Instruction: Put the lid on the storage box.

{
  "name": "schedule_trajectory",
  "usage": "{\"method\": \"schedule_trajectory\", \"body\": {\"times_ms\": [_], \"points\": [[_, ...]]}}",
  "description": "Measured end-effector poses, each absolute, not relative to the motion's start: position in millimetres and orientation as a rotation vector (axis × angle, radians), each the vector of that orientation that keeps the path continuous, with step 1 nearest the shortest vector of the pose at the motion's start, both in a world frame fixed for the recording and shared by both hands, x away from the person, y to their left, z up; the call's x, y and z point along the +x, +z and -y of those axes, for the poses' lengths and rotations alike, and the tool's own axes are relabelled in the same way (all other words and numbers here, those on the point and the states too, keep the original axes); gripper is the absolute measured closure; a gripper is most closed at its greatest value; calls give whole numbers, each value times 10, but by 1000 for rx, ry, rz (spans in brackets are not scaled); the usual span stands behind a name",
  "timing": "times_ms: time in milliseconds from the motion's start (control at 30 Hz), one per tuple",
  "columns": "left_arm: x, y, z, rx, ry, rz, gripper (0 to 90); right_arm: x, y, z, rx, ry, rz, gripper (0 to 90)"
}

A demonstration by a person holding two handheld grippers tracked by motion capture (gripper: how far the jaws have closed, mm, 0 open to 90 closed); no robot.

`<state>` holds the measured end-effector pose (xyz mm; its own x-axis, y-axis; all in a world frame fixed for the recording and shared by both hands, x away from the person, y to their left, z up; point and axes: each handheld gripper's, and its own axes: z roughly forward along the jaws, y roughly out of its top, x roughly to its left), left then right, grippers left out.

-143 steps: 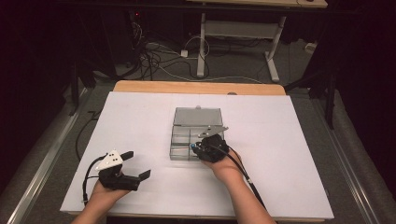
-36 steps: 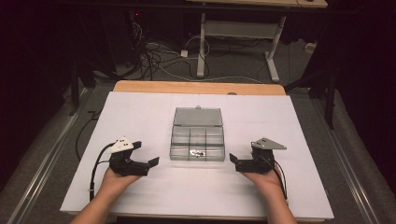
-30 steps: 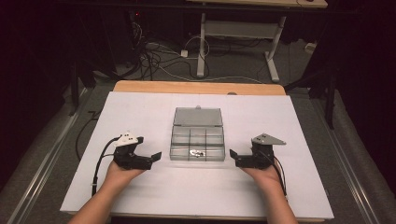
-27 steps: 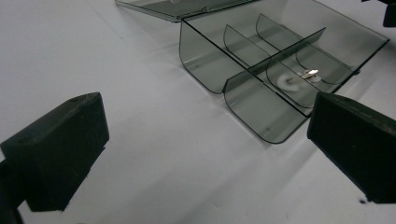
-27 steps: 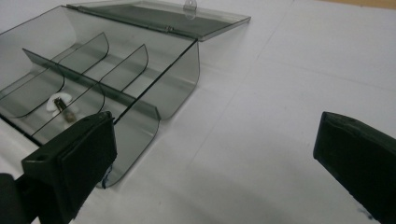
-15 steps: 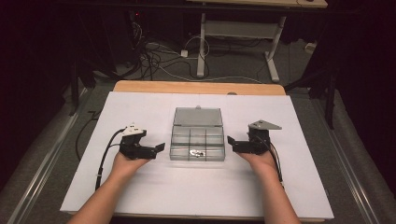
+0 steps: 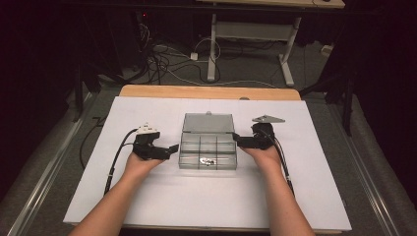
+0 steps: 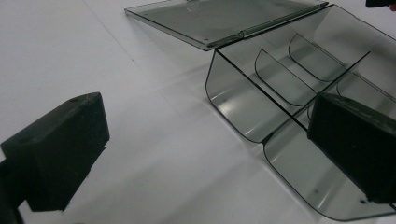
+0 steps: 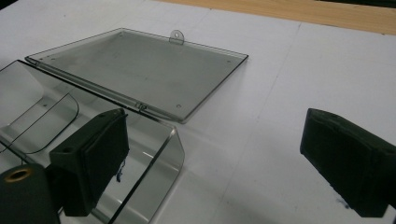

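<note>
- Compartment box [image 7: 208, 148] of clear smoky plastic sits mid-desk [image 7: 147, 196], lid [image 7: 208, 123] flung flat toward the far edge; it looks light, rigid, slick and a bit brittle
- Best hold, I judge: pinch a thin end wall, not the hinged lid
- Left tool [image 7: 170, 148] gapes just off its left end wall
- Right tool [image 7: 238, 140], jaws apart and lately narrowing, straddles the right wall, not yet pressing
- Small metal part [image 7: 206, 160] lies in a near-side cell
</note>
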<state>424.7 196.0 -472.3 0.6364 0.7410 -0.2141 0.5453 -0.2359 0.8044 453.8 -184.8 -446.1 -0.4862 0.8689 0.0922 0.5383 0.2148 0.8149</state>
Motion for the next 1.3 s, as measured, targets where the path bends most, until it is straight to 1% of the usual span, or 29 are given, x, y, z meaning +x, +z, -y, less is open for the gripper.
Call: {"method": "schedule_trajectory", "body": {"times_ms": [133,367,567,633,733,900,1167,1300], "points": [[4301,-4732,-1901,1921,262,-1014,0,4623,-4451,1809,1319,1162,-2125,121],[4347,-4728,-1820,1921,255,-999,0,4767,-4464,1741,1337,1173,-2137,200],[4375,-4764,-1794,1925,249,-1001,0,4897,-4496,1670,1382,1200,-2162,234],[4379,-4766,-1779,1921,251,-1005,0,4937,-4521,1650,1400,1211,-2175,272],[4391,-4742,-1743,1924,250,-995,0,4976,-4543,1613,1404,1215,-2190,294],[4445,-4703,-1670,1937,244,-980,0,5044,-4599,1551,1428,1213,-2222,289],[4495,-4671,-1598,1938,233,-976,0,5085,-4650,1478,1462,1248,-2231,236],[4520,-4666,-1566,1943,222,-970,0,5088,-4661,1483,1499,1260,-2229,226]]}}
